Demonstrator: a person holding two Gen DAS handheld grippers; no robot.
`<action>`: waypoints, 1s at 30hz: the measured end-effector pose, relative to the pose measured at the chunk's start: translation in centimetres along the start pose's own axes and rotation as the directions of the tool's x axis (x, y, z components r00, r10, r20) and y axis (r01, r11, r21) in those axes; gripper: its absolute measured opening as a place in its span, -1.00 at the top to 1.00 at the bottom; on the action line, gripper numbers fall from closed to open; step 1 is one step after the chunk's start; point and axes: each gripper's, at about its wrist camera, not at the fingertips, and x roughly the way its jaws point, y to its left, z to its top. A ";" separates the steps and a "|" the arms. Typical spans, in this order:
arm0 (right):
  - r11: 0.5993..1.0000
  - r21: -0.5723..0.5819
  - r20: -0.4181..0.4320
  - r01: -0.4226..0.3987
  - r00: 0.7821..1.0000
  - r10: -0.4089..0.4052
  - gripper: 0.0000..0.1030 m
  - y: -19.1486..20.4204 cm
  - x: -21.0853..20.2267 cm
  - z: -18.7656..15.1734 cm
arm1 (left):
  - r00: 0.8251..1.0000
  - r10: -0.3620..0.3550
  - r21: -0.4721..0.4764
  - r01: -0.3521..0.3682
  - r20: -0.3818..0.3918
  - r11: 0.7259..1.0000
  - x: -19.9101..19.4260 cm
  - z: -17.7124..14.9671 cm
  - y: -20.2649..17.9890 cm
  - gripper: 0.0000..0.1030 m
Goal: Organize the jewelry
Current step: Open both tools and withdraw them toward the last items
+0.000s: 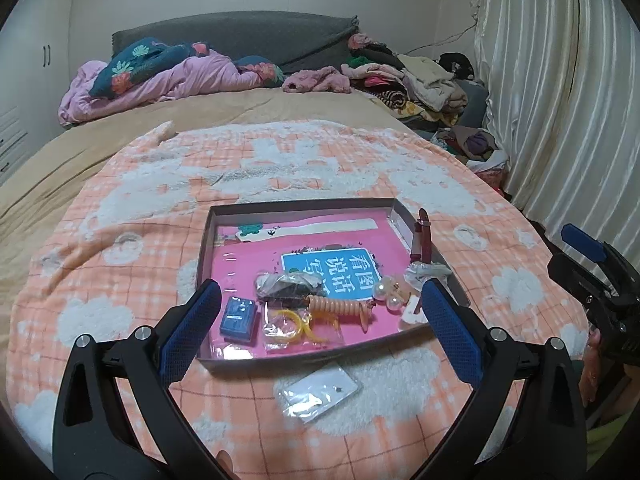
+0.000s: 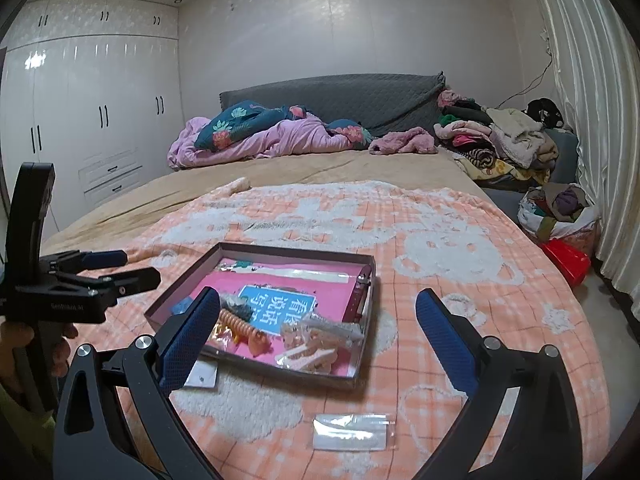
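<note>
A shallow grey box [image 1: 296, 205] with a pink floor lies on the orange checked blanket; it also shows in the right wrist view [image 2: 256, 250]. In it lie a blue case [image 1: 239, 316], a bagged yellow ring [image 1: 285, 323], an orange spiral tie [image 1: 340, 306], pearl beads [image 1: 386, 296], hair clips [image 2: 316, 344] and a red watch strap [image 1: 423, 238]. A small clear bag [image 1: 320, 390] lies in front of the box, another clear bag [image 2: 354, 432] near the right gripper. My left gripper [image 1: 320, 332] is open above the box's front edge. My right gripper [image 2: 316, 332] is open and empty above the box's near right corner.
The blanket [image 1: 400, 420] covers a tan bed [image 2: 320, 168]. Pink bedding and pillows [image 2: 256, 132] lie at the headboard, piled clothes [image 2: 508, 140] at the far right. A curtain [image 2: 592, 100] hangs on the right, wardrobes [image 2: 88, 120] stand on the left.
</note>
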 end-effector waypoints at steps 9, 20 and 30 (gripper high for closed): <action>1.000 -0.012 -0.034 -0.004 0.999 0.003 -0.90 0.4 -0.4 -1.1 | 1.000 0.016 0.007 -0.016 -0.014 1.000 -1.0 -1.3 0.4 -0.82; 1.000 -0.012 -0.102 0.005 0.995 -0.006 -0.91 0.4 0.5 -3.2 | 0.995 0.038 0.009 -0.037 -0.095 0.999 0.3 -4.1 1.1 -0.82; 0.999 -0.027 -0.224 0.036 0.974 -0.041 -0.91 0.0 3.0 -6.7 | 0.981 0.058 0.029 -0.053 -0.186 0.998 2.4 -7.3 1.4 -0.82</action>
